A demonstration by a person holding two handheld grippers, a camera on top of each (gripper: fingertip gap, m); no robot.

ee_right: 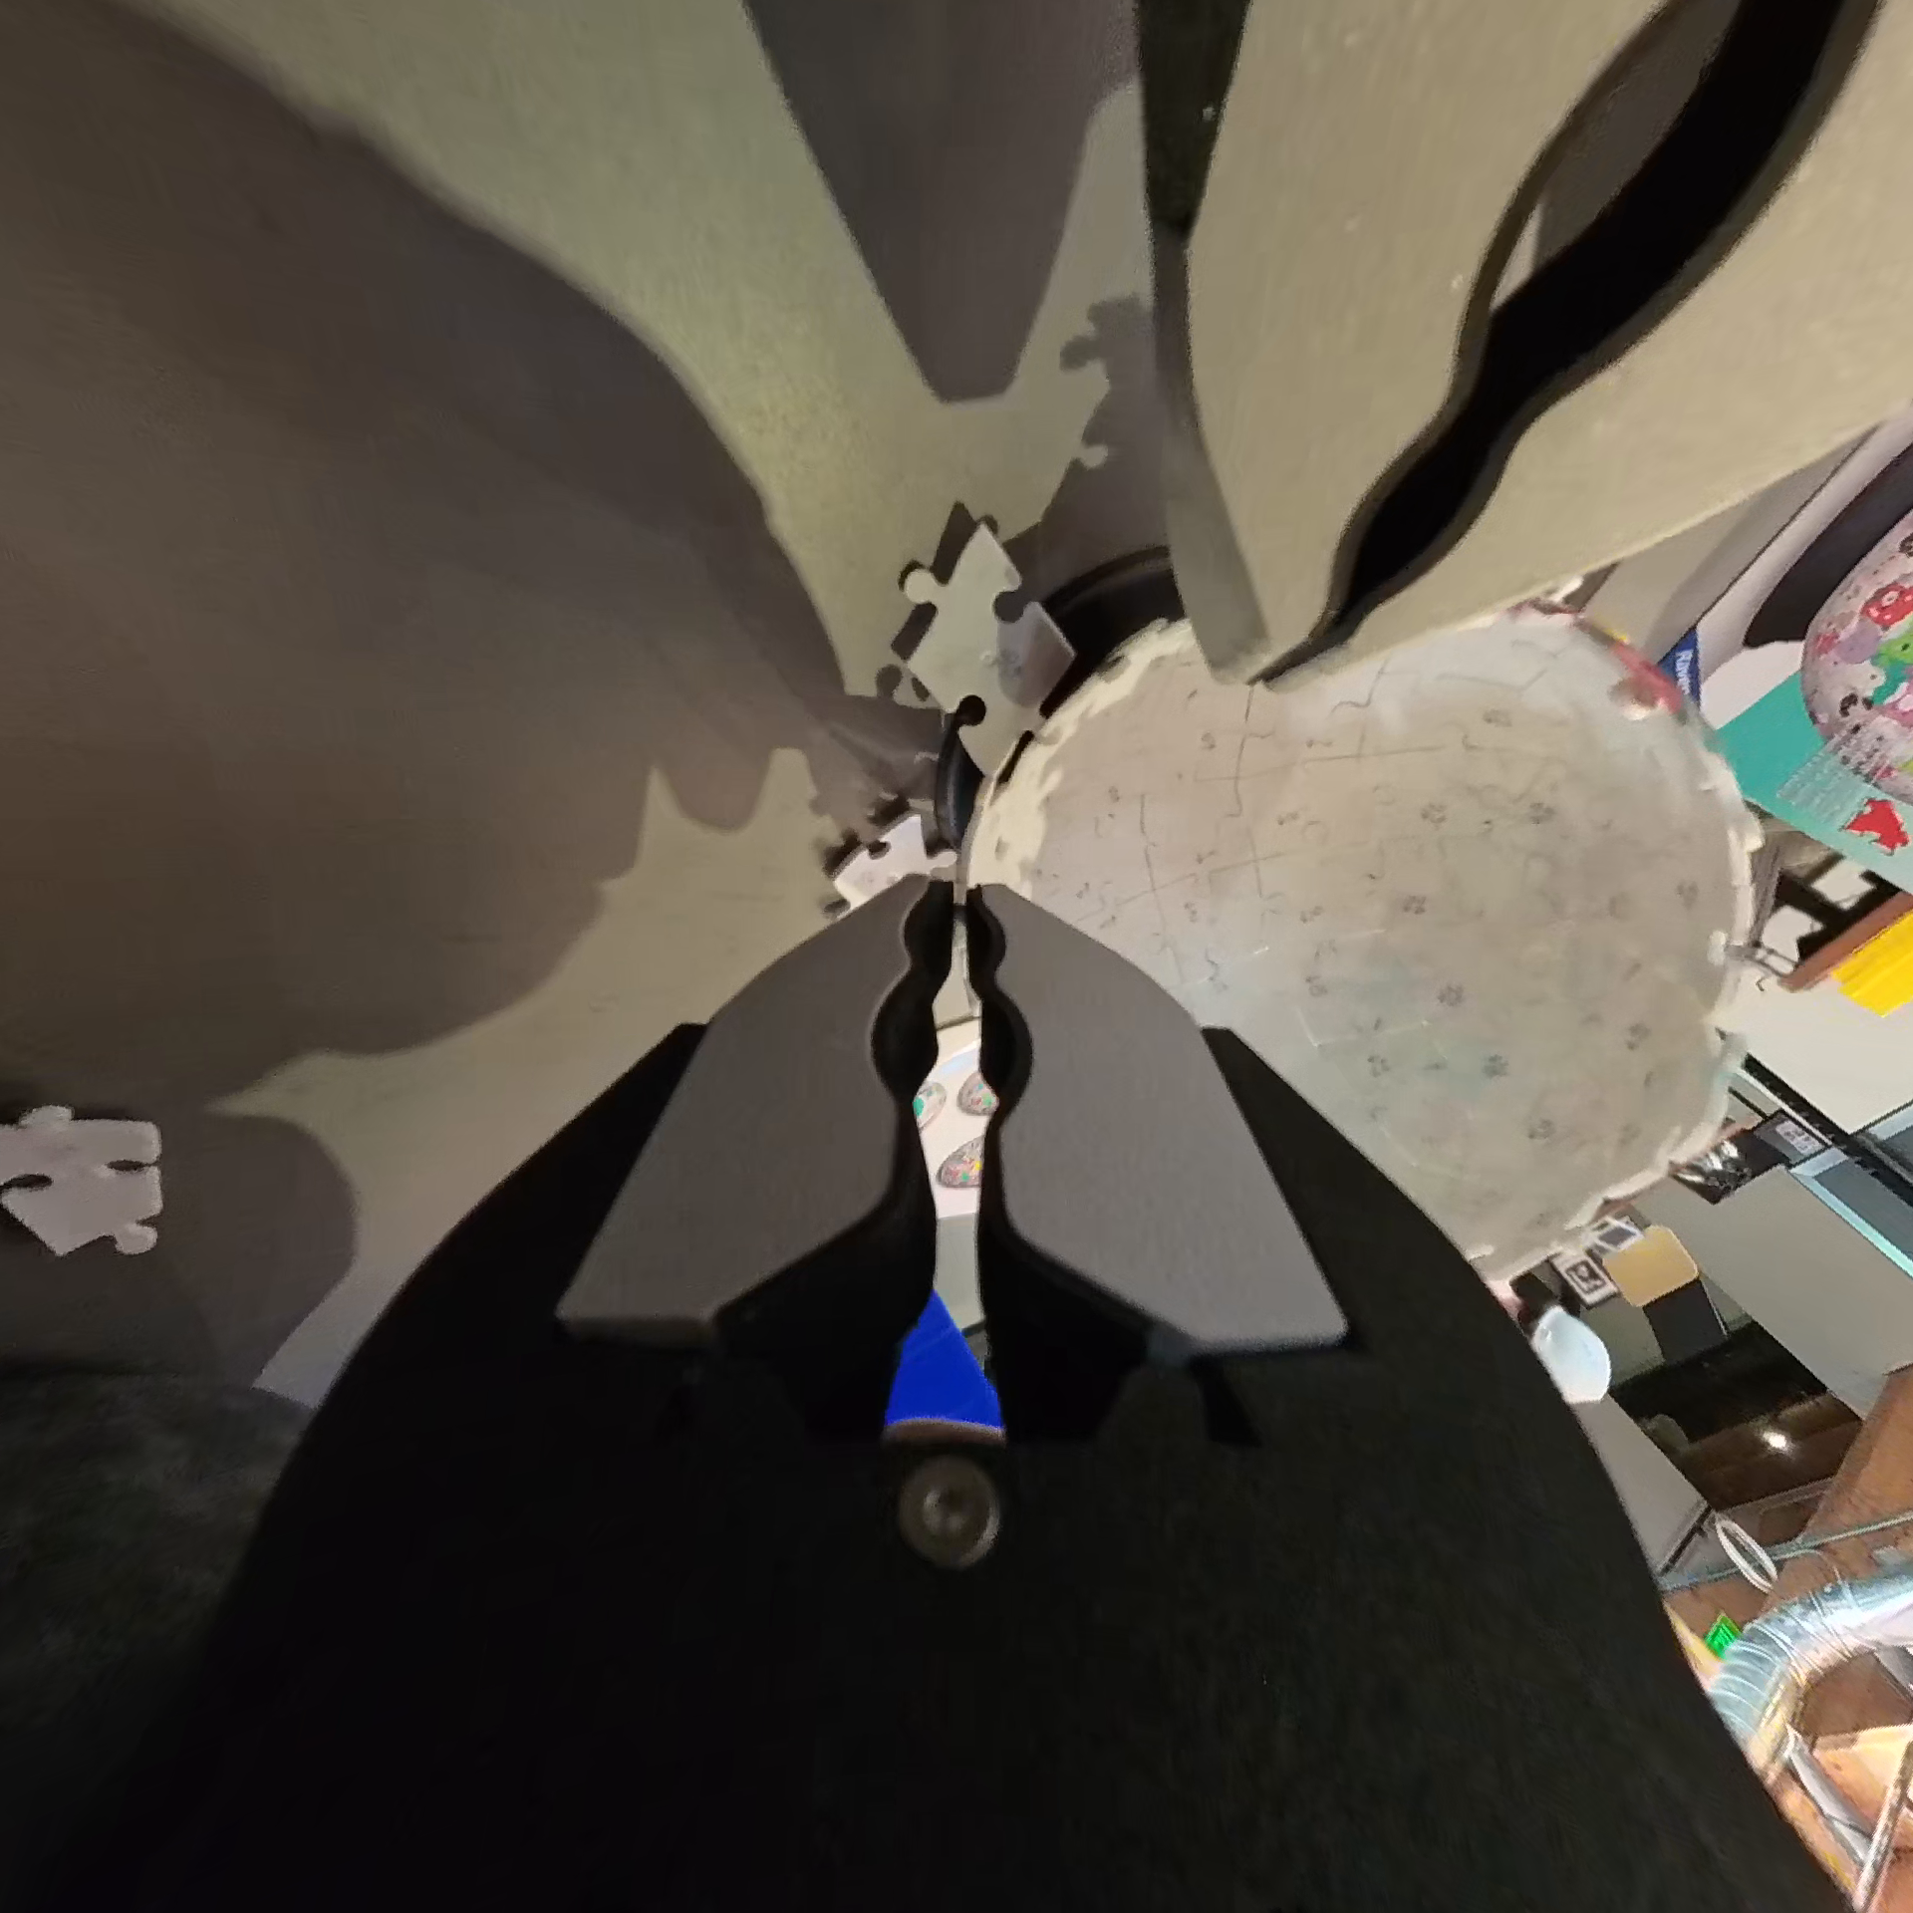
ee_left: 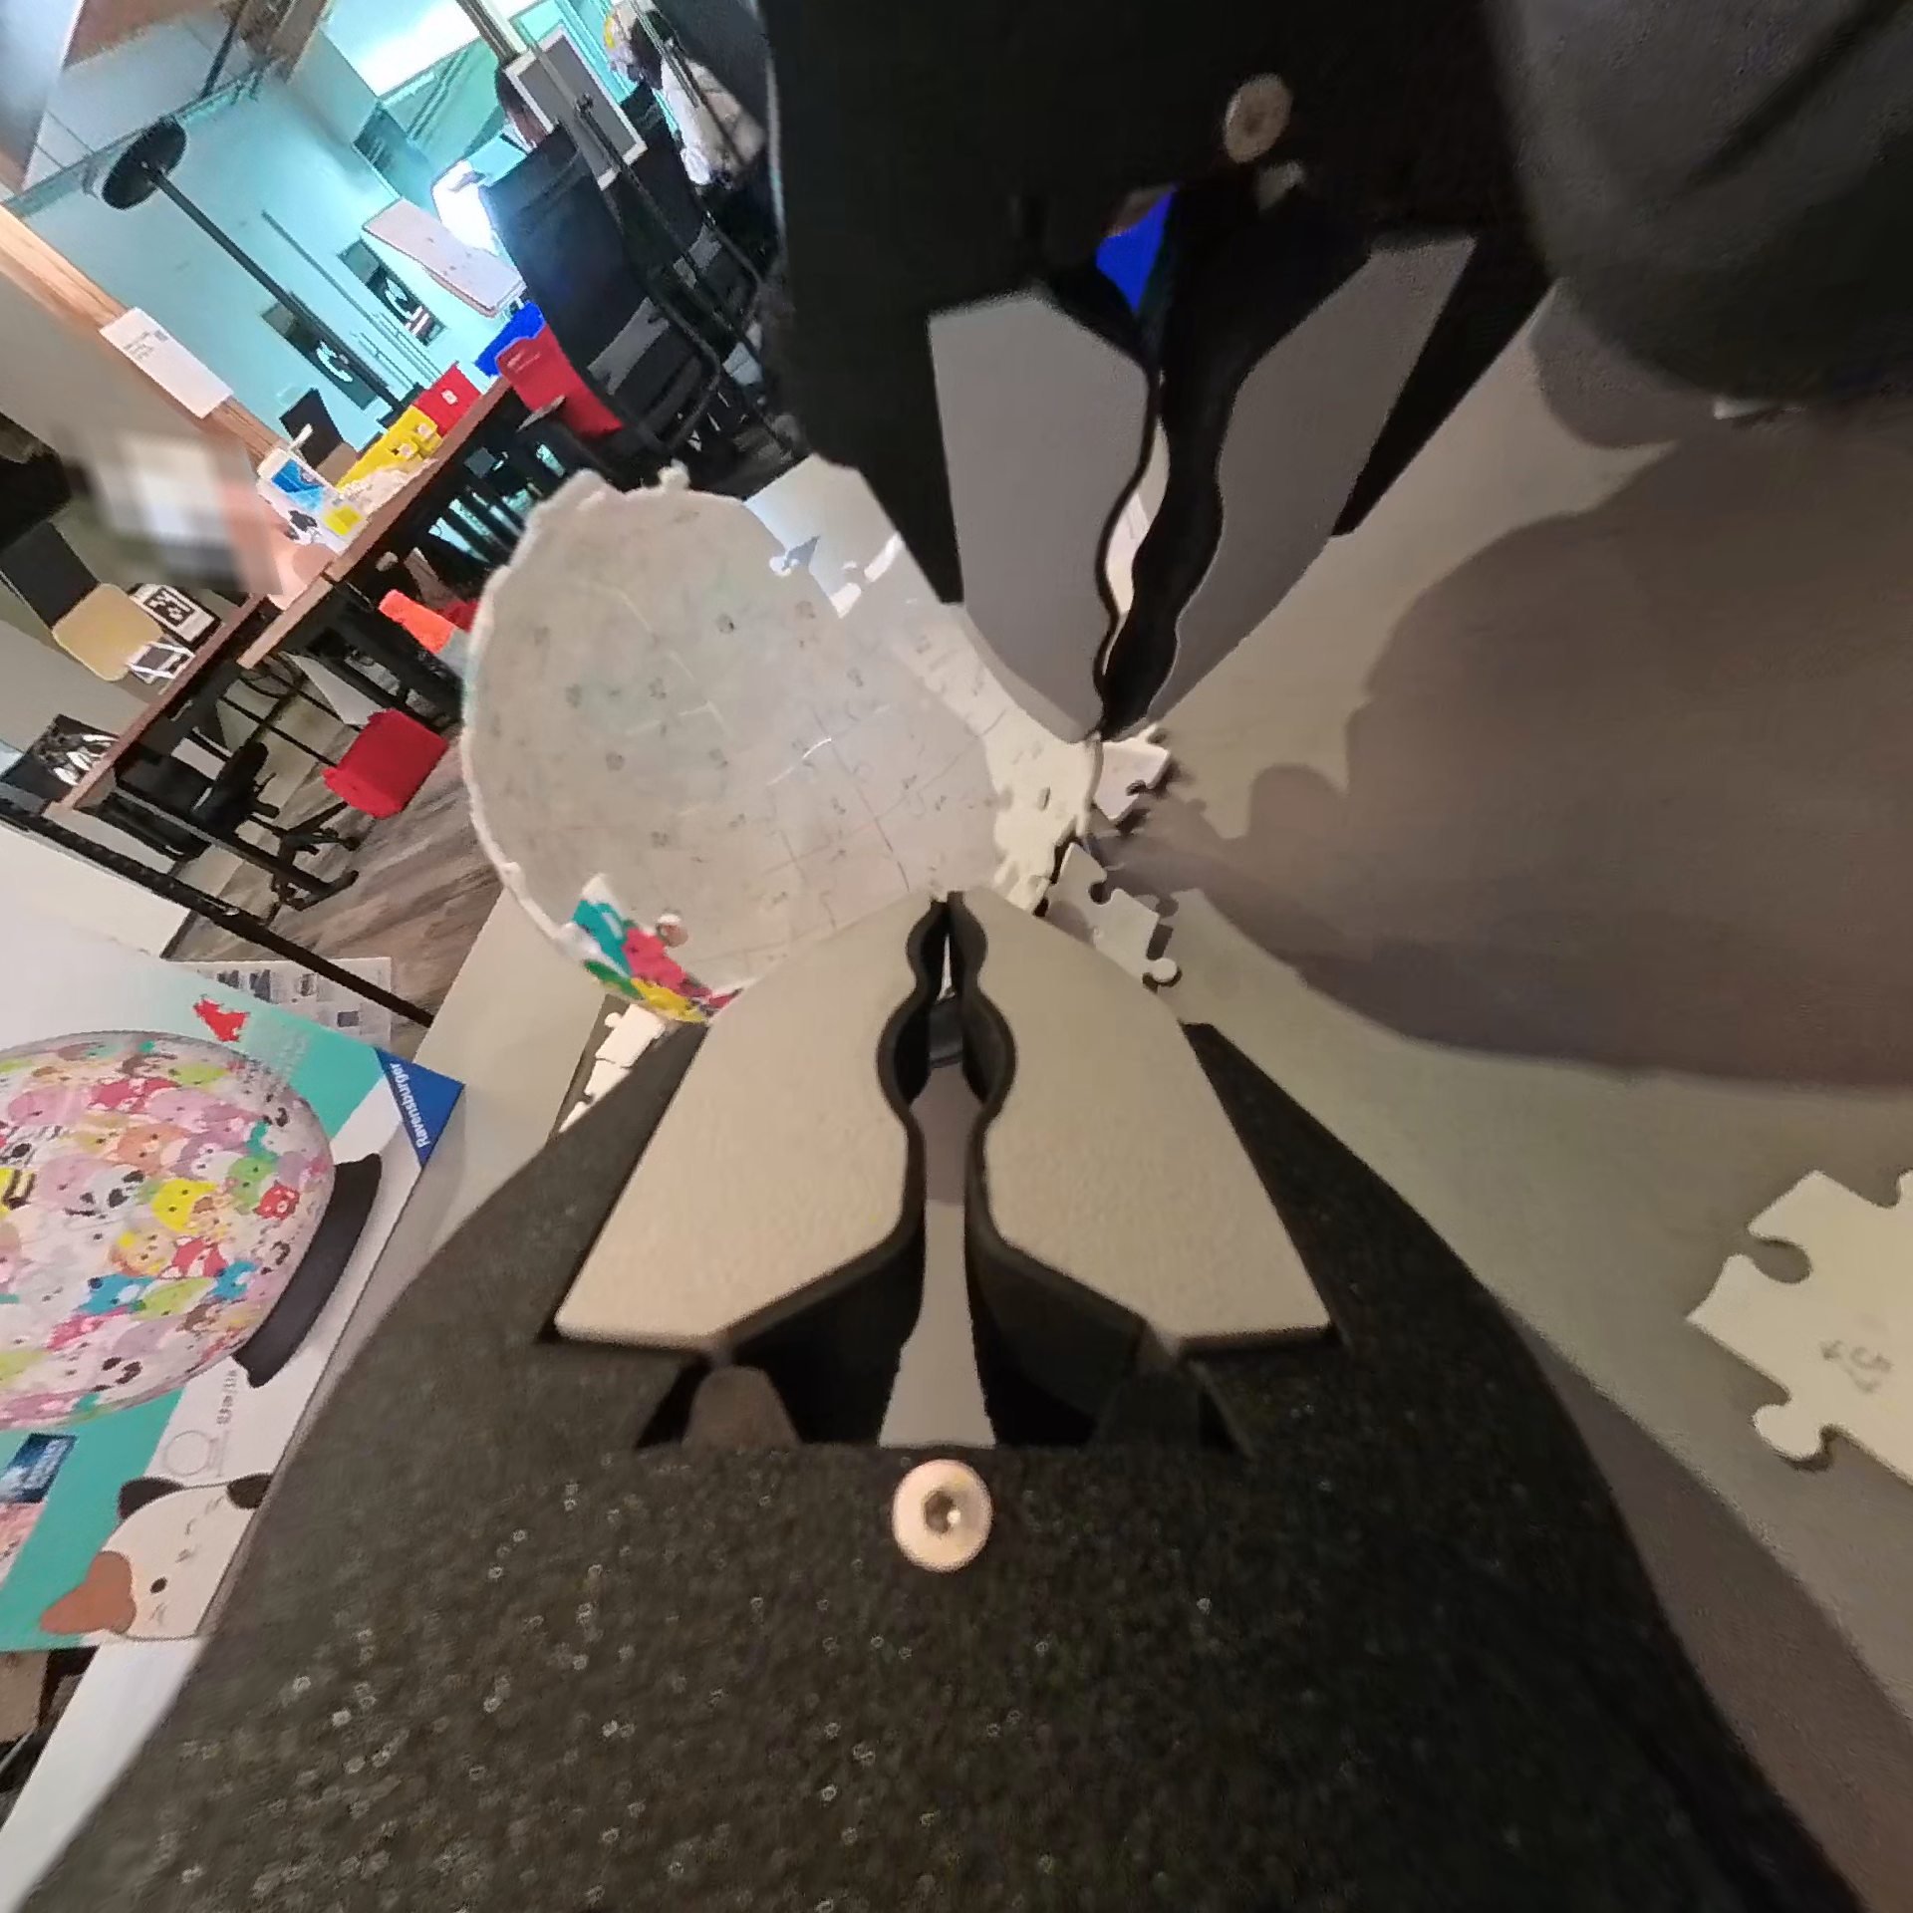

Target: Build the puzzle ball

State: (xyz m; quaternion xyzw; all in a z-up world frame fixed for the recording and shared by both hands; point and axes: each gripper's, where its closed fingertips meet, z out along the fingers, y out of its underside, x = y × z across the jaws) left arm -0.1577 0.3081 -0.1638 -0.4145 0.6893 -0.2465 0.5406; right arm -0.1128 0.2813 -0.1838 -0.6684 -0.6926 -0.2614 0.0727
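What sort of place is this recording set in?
Probably a shared workroom or lab: long wooden tables on black frames, red and blue storage bins, and printed black-and-white marker cards behind the white tabletop.

Place: shared lab or workroom.
Evidence: long wooden tables (ee_left: 311,580), red stools (ee_left: 385,761), coloured bins (ee_left: 435,409), printed marker tags (ee_left: 171,611).

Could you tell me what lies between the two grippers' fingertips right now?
The rim of the half-built puzzle ball; left gripper and right gripper both pinch it, clearest in the left wrist view.
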